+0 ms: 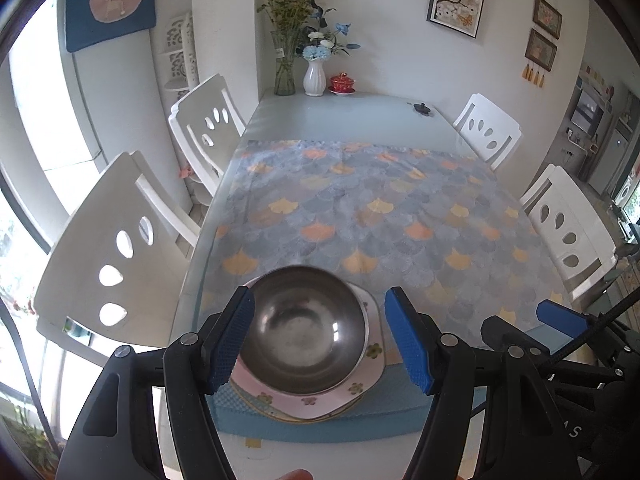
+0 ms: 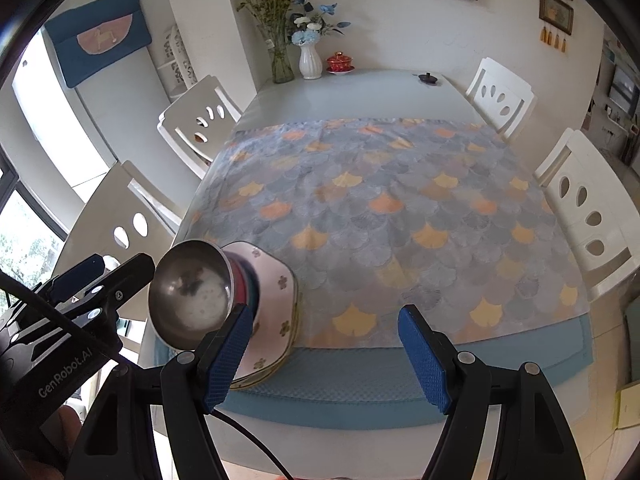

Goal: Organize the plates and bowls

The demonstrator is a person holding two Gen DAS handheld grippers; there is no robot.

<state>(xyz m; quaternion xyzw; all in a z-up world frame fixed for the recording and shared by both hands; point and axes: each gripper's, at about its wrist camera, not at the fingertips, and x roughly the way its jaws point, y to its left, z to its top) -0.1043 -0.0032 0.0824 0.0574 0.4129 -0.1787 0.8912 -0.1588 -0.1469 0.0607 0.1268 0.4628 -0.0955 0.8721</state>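
A steel bowl (image 1: 304, 328) tops a stack on square pink flowered plates (image 1: 320, 396), near the table's front left corner. In the right wrist view the steel bowl (image 2: 192, 292) sits on red and teal bowls (image 2: 245, 284), which rest on the pink plates (image 2: 276, 308). My left gripper (image 1: 319, 296) hovers open over the stack, its blue pads either side of the bowl and not pressing it. It also shows as the left gripper (image 2: 116, 266), just left of the bowl. To the right of the stack my right gripper (image 2: 325, 312) is open over the cloth, holding nothing.
A scale-patterned cloth (image 1: 372, 208) and a blue mat (image 2: 360, 376) cover the glass table (image 1: 340, 120). At the far end stand a glass vase (image 1: 285, 68), a white vase (image 1: 314, 78), a red lidded cup (image 1: 342, 82) and a small black knob (image 1: 421, 109). White chairs (image 1: 120, 256) line both sides.
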